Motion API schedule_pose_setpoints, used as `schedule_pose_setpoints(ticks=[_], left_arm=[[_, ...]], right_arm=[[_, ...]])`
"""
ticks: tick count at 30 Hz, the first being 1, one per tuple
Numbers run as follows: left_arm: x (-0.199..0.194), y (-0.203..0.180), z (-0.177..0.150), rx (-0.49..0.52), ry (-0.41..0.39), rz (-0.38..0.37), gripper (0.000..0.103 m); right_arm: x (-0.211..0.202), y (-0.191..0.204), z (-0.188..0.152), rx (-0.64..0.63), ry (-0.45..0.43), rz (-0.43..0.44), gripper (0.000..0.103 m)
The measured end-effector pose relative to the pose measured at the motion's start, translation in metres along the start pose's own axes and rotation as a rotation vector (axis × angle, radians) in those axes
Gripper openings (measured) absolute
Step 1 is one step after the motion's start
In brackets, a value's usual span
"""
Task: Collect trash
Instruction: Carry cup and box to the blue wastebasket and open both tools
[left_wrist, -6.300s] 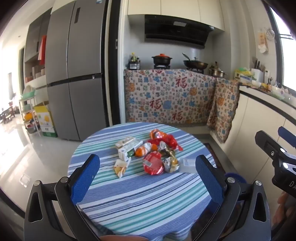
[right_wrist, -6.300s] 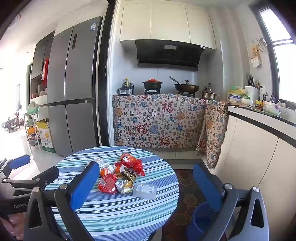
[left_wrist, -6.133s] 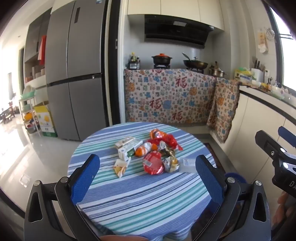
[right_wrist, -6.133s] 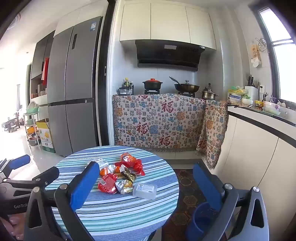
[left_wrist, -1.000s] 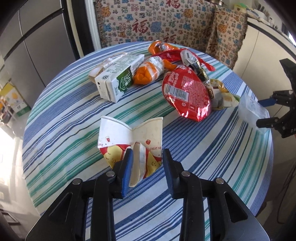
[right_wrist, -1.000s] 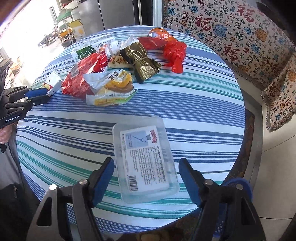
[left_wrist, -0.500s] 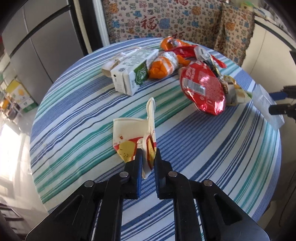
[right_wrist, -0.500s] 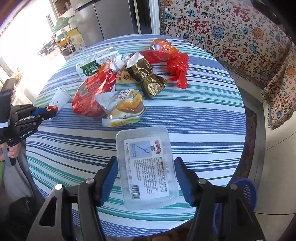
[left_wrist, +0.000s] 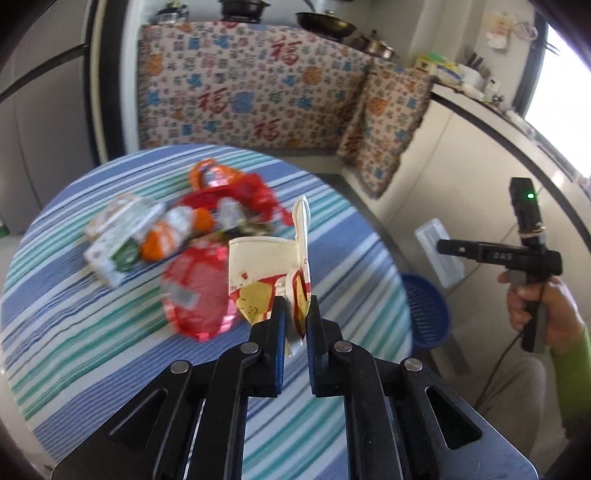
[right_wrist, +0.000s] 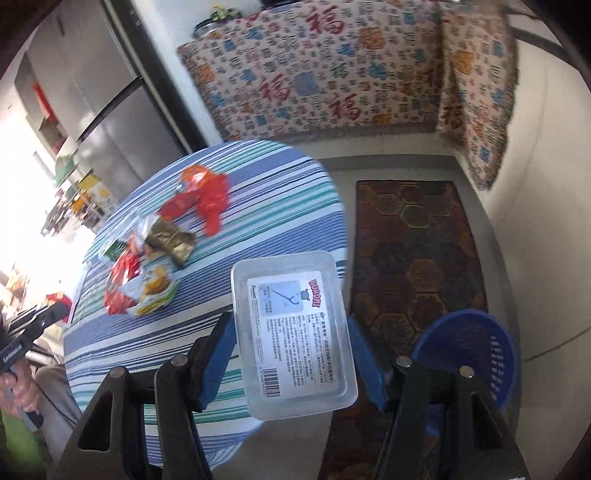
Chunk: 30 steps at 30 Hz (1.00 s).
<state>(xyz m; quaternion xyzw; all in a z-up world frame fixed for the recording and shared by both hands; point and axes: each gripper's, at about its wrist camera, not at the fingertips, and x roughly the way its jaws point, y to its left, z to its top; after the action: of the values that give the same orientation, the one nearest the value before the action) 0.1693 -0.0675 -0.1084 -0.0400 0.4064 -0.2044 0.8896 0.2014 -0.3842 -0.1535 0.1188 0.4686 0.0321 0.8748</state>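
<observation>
Crumpled paper cup and clear box, both lifted!
Flattened white-and-yellow paper cup (left_wrist: 266, 273) pinched tight in left gripper (left_wrist: 295, 325) above the striped round table (left_wrist: 92, 332); right gripper (right_wrist: 291, 354) clamps the clear rectangular plastic box (right_wrist: 295, 332) beside a blue mesh basket (right_wrist: 476, 350).

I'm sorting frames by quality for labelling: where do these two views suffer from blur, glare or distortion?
Left wrist: the wrappers on the striped table are motion-smeared, while the paper cup in the left gripper stays sharp. Right wrist: the left edge is blown out by daylight, the clear box is crisp. Both views bow straight edges, fisheye.
</observation>
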Motion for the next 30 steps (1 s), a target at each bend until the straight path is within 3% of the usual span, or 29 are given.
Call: schedule_pose_setpoints(ticks=[7,11,15,21,30], left_arm=[[0.099,-0.142,0.032,0.097,0.111,-0.234,0.008],[0.168,-0.202,0.041,0.116,0.181,-0.292,0.008],[0.223,-0.250,0.036,0.143,0.239,-0.320,0.008],[0.281,-0.282,0.021,0.151,0.304,-0.326,0.008],[0.327,-0.301,0.003,0.180,0.362,-0.294,0.010]], right_arm=[[-0.013,-0.104,-0.005,0.186,-0.029,-0.190,0.063],[-0.007,-0.157,-0.012,0.288,-0.034,-0.268,0.063],[0.009,-0.201,-0.024,0.366,-0.039,-0.289,0.063],[0.025,-0.244,-0.036,0.445,-0.039,-0.257,0.063],[0.030,-0.273,-0.047,0.522,-0.045,-0.241,0.064]])
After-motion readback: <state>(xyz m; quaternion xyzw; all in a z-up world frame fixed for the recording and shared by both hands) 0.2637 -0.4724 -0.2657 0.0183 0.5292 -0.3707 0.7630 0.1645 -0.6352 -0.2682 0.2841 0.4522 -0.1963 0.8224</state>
